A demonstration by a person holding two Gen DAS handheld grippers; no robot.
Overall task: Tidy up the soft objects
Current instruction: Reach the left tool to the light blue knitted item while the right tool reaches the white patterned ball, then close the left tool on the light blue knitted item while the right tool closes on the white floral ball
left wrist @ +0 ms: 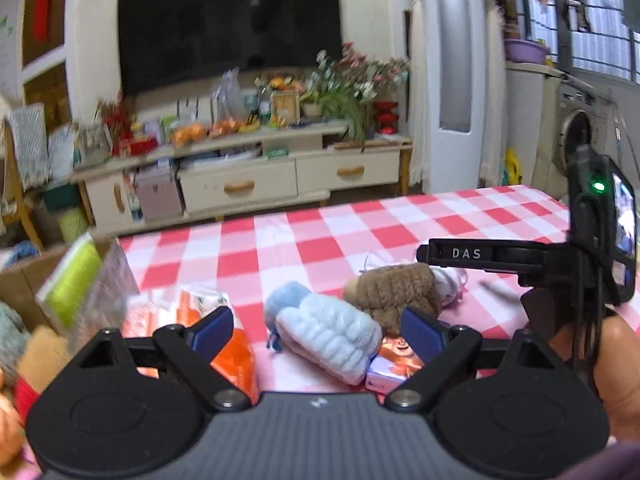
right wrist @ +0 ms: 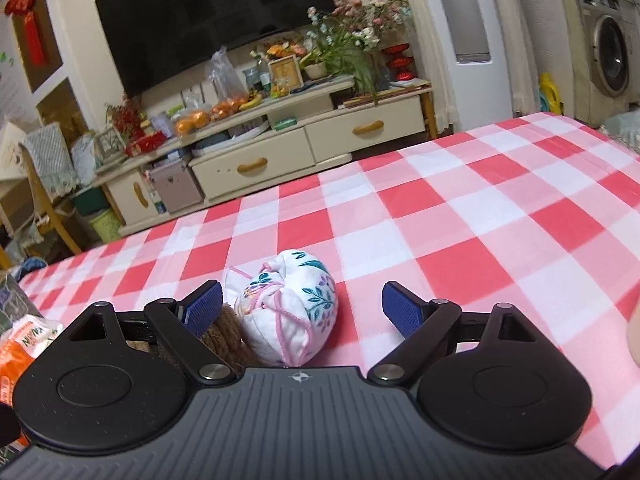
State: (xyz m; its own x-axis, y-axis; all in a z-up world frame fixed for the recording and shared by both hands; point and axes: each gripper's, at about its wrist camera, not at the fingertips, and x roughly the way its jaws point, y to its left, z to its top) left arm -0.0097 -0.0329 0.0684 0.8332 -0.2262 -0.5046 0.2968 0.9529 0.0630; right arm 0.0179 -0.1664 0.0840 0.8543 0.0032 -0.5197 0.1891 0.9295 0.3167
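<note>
In the left wrist view my left gripper (left wrist: pixel 318 330) is open, its blue pads either side of a light blue fluffy soft item (left wrist: pixel 328 336) lying on the checked tablecloth. A brown knitted soft item (left wrist: pixel 396 290) lies just behind it. The right gripper's body (left wrist: pixel 560 256) shows at the right of that view. In the right wrist view my right gripper (right wrist: pixel 302 306) is open and empty, held above a white floral cloth bundle (right wrist: pixel 290 306) with a pink cord. The brown knitted item (right wrist: pixel 224 336) lies by the left finger.
An orange packet (left wrist: pixel 236 352) and a printed box (left wrist: pixel 394 364) lie near the blue item. A cardboard box (left wrist: pixel 44 292) with plush toys and bags stands at the table's left end. The red-and-white tablecloth (right wrist: pixel 480 208) spreads right. A TV cabinet stands beyond.
</note>
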